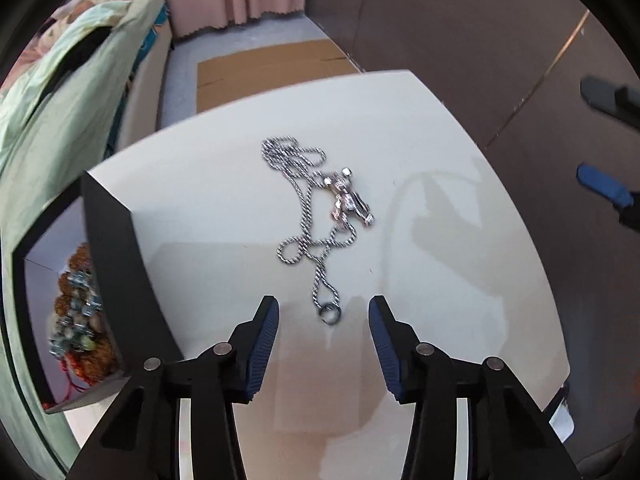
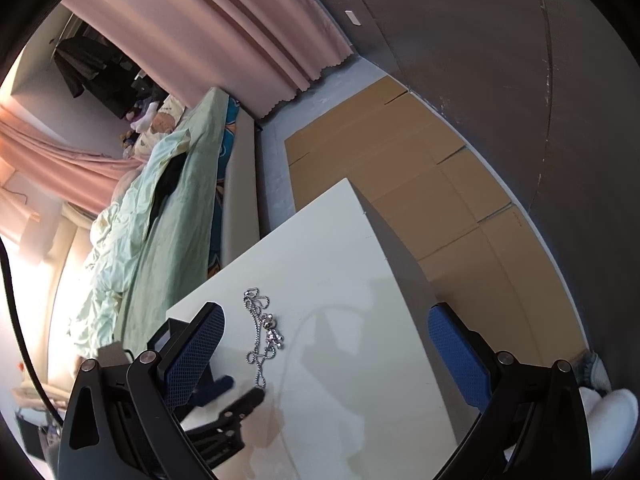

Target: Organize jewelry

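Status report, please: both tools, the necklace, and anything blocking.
Left tool open, low over necklace's ring end. Right tool open, empty. Silver necklace loose on white table. Black box at left; nothing blocking.

Twisted-rope necklace (image 1: 308,216) of bright polished metal, with a faceted, glinting pendant (image 1: 348,198), lying on a smooth, semi-gloss white tabletop (image 1: 460,280). Left gripper (image 1: 324,310): matt black plastic with ribbed blue rubber-like pads (image 1: 262,344) and metal pivot pins. Jewelry box (image 1: 108,248) with matt black walls. Flattened brown cardboard (image 2: 400,168); pale green crumpled cloth bedding (image 2: 160,208).
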A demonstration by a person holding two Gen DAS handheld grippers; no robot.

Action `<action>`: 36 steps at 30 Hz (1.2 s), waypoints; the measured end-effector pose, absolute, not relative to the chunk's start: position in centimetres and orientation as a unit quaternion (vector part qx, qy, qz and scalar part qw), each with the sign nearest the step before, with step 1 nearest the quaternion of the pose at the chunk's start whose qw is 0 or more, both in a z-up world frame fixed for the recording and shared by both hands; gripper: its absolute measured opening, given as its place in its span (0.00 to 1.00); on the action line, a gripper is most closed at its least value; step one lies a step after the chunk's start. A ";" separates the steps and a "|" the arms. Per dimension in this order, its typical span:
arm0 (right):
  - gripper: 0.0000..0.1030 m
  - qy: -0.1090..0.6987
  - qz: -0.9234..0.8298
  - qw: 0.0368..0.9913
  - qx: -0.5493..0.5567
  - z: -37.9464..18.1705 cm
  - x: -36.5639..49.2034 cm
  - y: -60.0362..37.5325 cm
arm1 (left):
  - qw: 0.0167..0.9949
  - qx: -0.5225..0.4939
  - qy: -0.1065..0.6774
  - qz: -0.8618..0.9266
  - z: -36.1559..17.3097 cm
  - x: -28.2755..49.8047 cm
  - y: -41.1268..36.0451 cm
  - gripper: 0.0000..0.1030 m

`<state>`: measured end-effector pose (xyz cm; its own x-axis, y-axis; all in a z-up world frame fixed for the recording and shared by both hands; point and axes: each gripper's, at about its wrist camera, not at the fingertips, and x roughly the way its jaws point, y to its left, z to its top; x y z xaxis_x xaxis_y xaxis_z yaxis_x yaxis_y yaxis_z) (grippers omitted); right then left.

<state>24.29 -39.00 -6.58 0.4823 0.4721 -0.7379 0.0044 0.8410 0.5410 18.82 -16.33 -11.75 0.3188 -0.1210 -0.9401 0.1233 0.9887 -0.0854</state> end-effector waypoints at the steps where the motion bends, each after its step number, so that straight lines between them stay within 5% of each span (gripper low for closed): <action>1: 1.00 0.488 0.141 0.826 0.245 -6.5 24.3 -39.0 | 0.813 0.005 0.578 -0.074 -11.8 18.8 -16.4 0.47; 8: 1.00 0.494 0.148 0.826 0.229 -6.6 24.2 -38.5 | 0.815 0.041 0.574 -0.069 -12.3 18.5 -17.1 0.13; 13: 0.97 0.503 0.169 0.823 0.206 -6.9 24.4 -37.1 | 0.824 0.013 0.564 -0.061 -11.4 18.7 -15.3 0.13; 24: 0.67 0.538 0.196 0.806 0.150 -9.0 25.5 -32.2 | 0.848 -0.041 0.526 -0.038 -7.3 19.2 -10.3 0.13; 36: 0.52 0.562 0.192 0.802 0.065 -11.5 27.1 -25.7 | 0.859 -0.076 0.507 -0.015 -5.2 19.0 -5.0 0.13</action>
